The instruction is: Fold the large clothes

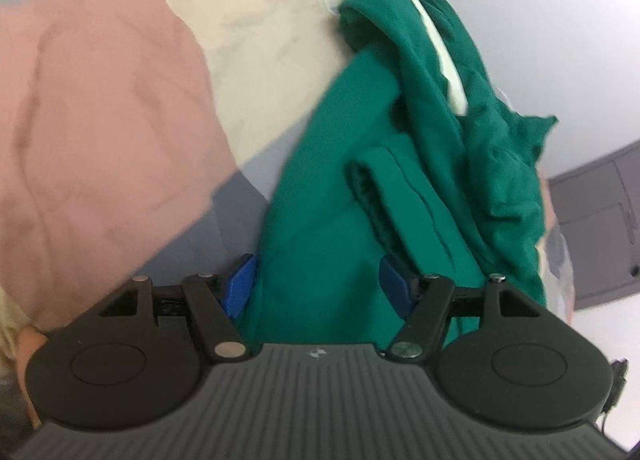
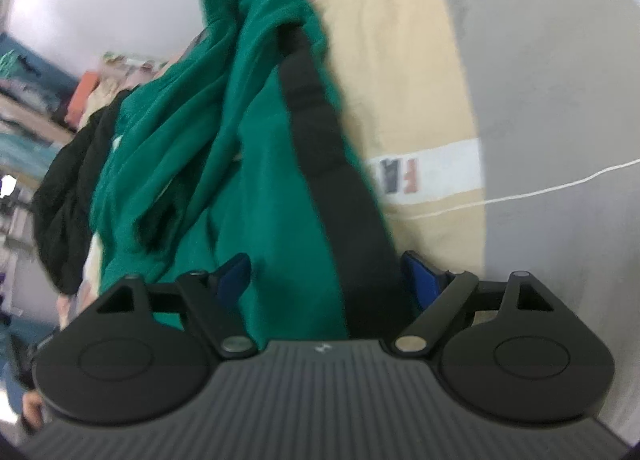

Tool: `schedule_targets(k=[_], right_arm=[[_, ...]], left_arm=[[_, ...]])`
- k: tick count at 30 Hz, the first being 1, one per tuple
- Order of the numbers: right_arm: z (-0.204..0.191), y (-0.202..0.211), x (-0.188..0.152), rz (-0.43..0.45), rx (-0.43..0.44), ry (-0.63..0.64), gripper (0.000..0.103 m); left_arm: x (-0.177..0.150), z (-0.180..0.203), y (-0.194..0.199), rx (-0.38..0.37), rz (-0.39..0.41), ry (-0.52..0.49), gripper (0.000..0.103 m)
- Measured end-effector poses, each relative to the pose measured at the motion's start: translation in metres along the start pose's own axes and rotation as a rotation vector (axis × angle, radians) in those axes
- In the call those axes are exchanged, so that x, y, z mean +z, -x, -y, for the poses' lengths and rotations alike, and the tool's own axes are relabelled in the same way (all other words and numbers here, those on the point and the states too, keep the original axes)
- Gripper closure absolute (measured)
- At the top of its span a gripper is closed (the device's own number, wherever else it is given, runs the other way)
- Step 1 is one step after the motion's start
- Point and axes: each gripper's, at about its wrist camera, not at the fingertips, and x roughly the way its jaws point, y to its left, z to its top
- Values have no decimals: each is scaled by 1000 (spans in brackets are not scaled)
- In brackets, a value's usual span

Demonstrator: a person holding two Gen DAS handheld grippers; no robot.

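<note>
A large green garment (image 1: 360,180) with a white stripe hangs bunched in the left wrist view, and its cloth fills the gap between the blue pads (image 1: 240,284) of my left gripper (image 1: 320,284), whose jaws stand wide apart. In the right wrist view the same green garment (image 2: 248,180), with a black band (image 2: 332,180), hangs between the blue pads (image 2: 420,280) of my right gripper (image 2: 324,276), jaws also wide. Whether either gripper pinches the cloth is hidden by the fabric.
A pink garment (image 1: 100,140) and a beige garment (image 1: 260,40) lie on the grey surface (image 1: 240,220). The beige garment (image 2: 400,80) with a white label strip, a white cord (image 2: 560,184) and a black garment (image 2: 64,200) show in the right wrist view. A grey cabinet (image 1: 600,220) stands to the right.
</note>
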Motion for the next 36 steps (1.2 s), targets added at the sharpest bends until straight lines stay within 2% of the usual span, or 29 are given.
schedule_targets(k=[3,5,7,8,10,11,14,15,16,19,22,24,27,28,29,30,31,32,34,36], right_arm=[[-3,1,-1,-59,122,13,19],[-9,5,-3,-77,193,44,19],[-18,10,-6,-79,230,98,19],[-22,12,-6,-83,236,123,19],[-24,10,-6,-96,201,139,19],[-23,8,-6,-107,170,147,19],[-26,-5,-10,-155,-5,223,22],[-29,-9,-12,-172,-30,278,22],[-32,-12,-14,-181,-31,315,20],[-34,-16,-13,-201,14,289,19],[-46,-17,-16,-235,146,333,19],[-54,-20,-19,-240,133,364,19],[-57,-33,-21,-255,81,369,20],[-61,-34,-24,-258,63,400,24],[-65,-32,-25,-256,38,442,36],[-71,-31,-26,-250,11,474,43],[-75,-28,-26,-241,-1,488,58],[-80,-24,-26,-230,0,496,72],[-88,-10,-25,-195,27,507,80],[-100,8,-26,-142,65,509,83]], left_arm=[[-3,-1,2,-120,-34,11,31],[-4,1,7,-166,-38,2,31],[-5,3,6,-140,-44,-15,30],[-6,3,3,-98,-57,-22,29],[-7,5,-6,12,-79,-34,29],[-9,4,-9,41,-81,-37,29],[-12,9,-12,68,-75,-72,29],[-13,11,-11,76,-73,-86,29],[-13,12,-11,77,-70,-94,29],[-16,16,-13,26,-94,-102,29],[-20,19,-15,-66,-116,-118,29],[-24,22,-17,-63,-112,-138,30],[-29,33,-28,-42,-147,-204,34],[-30,36,-29,-37,-151,-229,39],[-31,39,-28,-26,-149,-244,43],[-31,39,-26,-30,-146,-240,53],[-31,38,-24,-38,-143,-230,66],[-30,39,-21,-45,-136,-228,73],[-28,37,-15,-68,-114,-230,84],[-27,38,-5,-108,-85,-228,86]])
